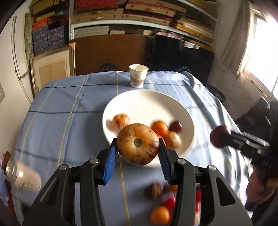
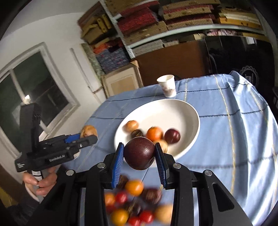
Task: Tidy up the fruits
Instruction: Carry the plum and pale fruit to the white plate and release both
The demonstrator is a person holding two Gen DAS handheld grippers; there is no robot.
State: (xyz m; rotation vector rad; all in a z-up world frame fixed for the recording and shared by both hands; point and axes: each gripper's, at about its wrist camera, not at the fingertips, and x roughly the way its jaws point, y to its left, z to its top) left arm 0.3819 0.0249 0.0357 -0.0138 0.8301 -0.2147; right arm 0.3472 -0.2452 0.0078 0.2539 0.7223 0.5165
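Both cams ride on the handheld grippers, looking forward along the fingers and tilted down at the table, so each one's own blue pads fill the bottom of the frame, right up close. The left wrist view faces the white plate [image 1: 182, 111] pretty much head on, with the paper cup [image 1: 138, 75] beyond and the shelves [image 1: 121, 15] behind. The right wrist view sits off to the right and looks across at the same plate [image 2: 191, 111], cup [image 2: 166, 85] and shelving. Each one catches the other: the right gripper [image 1: 225, 135] at the left view's right edge, the left gripper [image 2: 90, 136] on the right view's left side. The blue tablecloth [image 1: 60, 111] is shared too.
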